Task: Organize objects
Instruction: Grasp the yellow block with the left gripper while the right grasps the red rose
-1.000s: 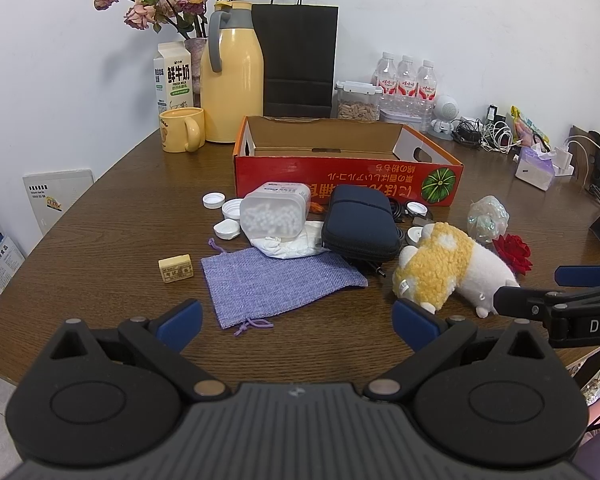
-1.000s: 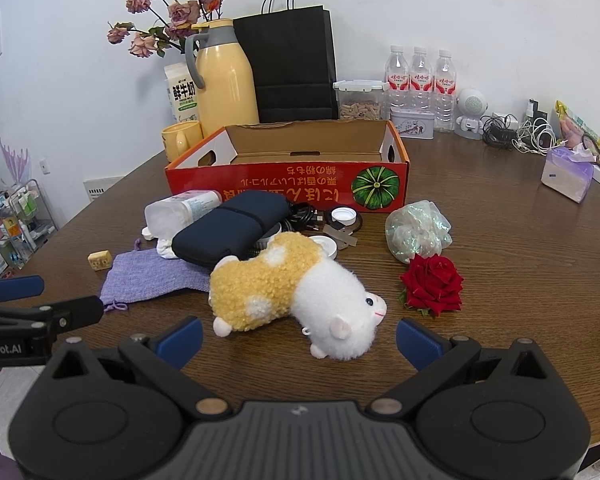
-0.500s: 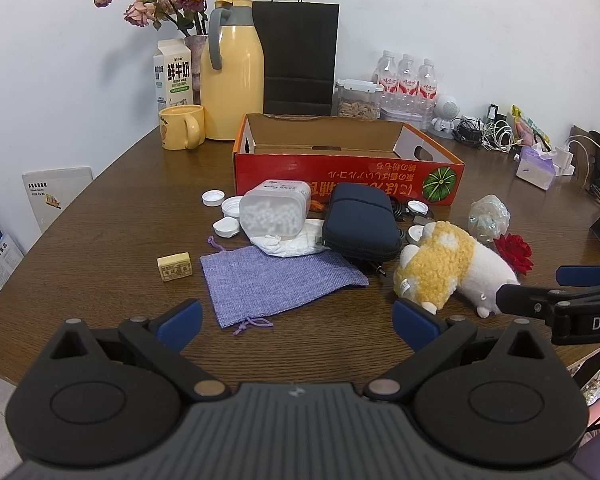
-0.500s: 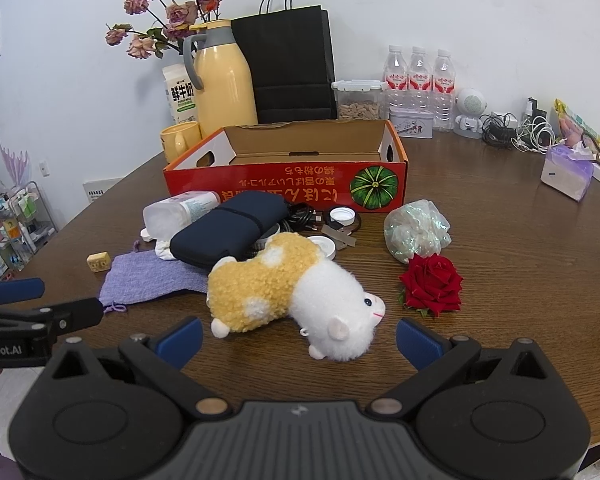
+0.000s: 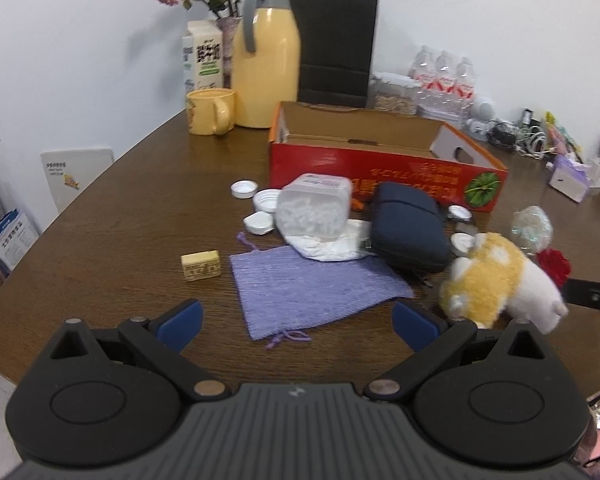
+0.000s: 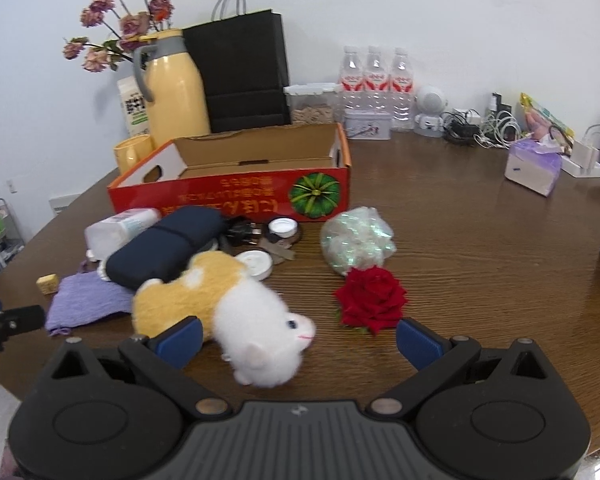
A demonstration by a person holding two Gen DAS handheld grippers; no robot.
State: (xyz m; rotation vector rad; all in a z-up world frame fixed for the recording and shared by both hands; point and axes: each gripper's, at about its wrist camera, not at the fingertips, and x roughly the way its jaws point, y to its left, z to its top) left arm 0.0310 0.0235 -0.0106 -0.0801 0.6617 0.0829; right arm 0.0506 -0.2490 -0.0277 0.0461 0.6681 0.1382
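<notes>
An open red cardboard box (image 5: pixel 384 172) stands mid-table; it also shows in the right wrist view (image 6: pixel 236 196). In front of it lie a clear plastic jar (image 5: pixel 314 210), a dark blue pouch (image 5: pixel 408 232), a purple cloth bag (image 5: pixel 308 284), a small yellow block (image 5: pixel 201 266), several white caps (image 5: pixel 260 210), a yellow-and-white plush toy (image 6: pixel 224 300), a red rose (image 6: pixel 370 296) and a shiny wrapped ball (image 6: pixel 356 242). My left gripper (image 5: pixel 296 322) is open and empty, just short of the purple bag. My right gripper (image 6: pixel 298 340) is open, its fingers either side of the plush toy's head.
A yellow jug (image 5: pixel 268 56), yellow mug (image 5: pixel 210 112), milk carton (image 5: pixel 202 60), black paper bag (image 5: pixel 334 44), water bottles (image 6: pixel 374 80) and a tissue pack (image 6: pixel 534 166) line the back of the brown table (image 6: pixel 480 240). Cables (image 6: pixel 488 128) lie at back right.
Both grippers have moved forward toward the objects. The right gripper has closed in on the plush toy, whose head now sits between its fingers. Nothing on the table has been moved.
</notes>
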